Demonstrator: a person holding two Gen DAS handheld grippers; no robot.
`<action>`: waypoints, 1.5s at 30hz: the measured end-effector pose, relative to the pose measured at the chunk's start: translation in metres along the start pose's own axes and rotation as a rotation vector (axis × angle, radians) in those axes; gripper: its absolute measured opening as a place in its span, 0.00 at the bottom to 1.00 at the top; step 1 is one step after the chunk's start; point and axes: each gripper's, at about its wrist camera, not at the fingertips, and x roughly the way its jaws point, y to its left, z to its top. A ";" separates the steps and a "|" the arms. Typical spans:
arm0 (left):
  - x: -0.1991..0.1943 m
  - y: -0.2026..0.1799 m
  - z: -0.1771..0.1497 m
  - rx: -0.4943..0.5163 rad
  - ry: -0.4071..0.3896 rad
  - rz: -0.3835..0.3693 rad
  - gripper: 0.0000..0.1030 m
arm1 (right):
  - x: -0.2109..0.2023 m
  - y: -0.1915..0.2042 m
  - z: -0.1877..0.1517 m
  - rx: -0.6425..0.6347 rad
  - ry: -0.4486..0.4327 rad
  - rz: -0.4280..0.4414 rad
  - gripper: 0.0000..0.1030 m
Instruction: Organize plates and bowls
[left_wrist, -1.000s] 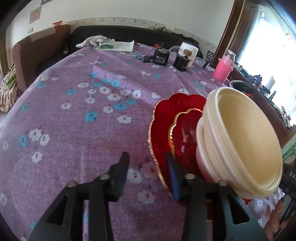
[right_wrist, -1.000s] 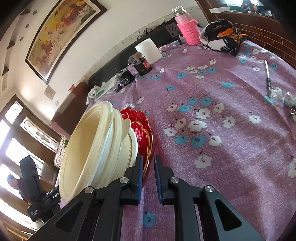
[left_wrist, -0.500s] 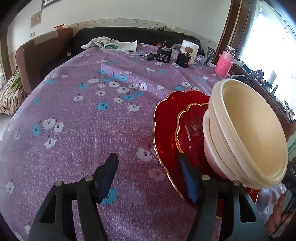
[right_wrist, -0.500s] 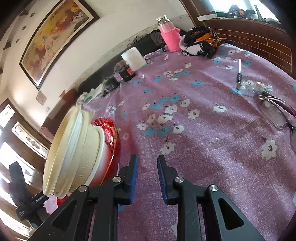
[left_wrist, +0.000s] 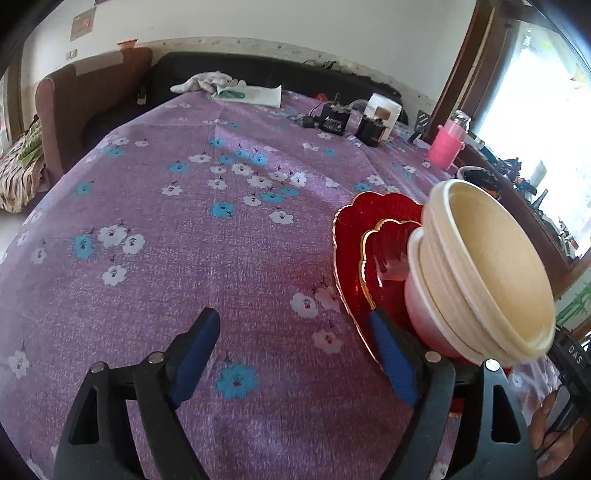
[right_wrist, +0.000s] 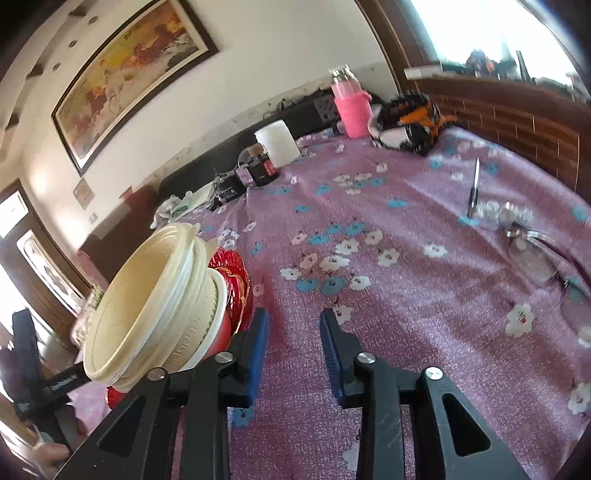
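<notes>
A stack of cream bowls (left_wrist: 484, 269) sits on a small red gold-rimmed plate (left_wrist: 388, 254), which lies on a larger red scalloped plate (left_wrist: 354, 229) on the purple flowered tablecloth. My left gripper (left_wrist: 291, 343) is open and empty, just left of the stack, its right finger (left_wrist: 391, 354) by the big plate's rim. In the right wrist view the bowls (right_wrist: 155, 306) and red plates (right_wrist: 236, 280) lie to the left of my right gripper (right_wrist: 291, 343), which is open and empty over the cloth.
At the table's far side stand a pink flask (right_wrist: 351, 107), a white tub (right_wrist: 277, 142), a dark jar (right_wrist: 262, 166) and a black device (left_wrist: 334, 118). A pen (right_wrist: 473, 186) and glasses (right_wrist: 535, 254) lie to the right. A white cloth (left_wrist: 207, 81) lies far back.
Both grippers have opened and drawn back from the stack of plates and bowls, which now rests on the table by itself. The right gripper's jaws have spread from nearly closed to wide.
</notes>
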 end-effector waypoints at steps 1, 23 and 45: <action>-0.004 -0.001 -0.003 0.008 -0.014 0.001 0.83 | -0.002 0.003 -0.001 -0.019 -0.014 -0.007 0.37; -0.031 -0.002 -0.021 0.057 -0.105 -0.027 0.90 | -0.010 0.005 -0.002 -0.029 -0.053 -0.021 0.50; -0.073 -0.044 -0.052 0.268 -0.396 0.198 1.00 | -0.023 0.015 -0.006 -0.090 -0.141 -0.043 0.66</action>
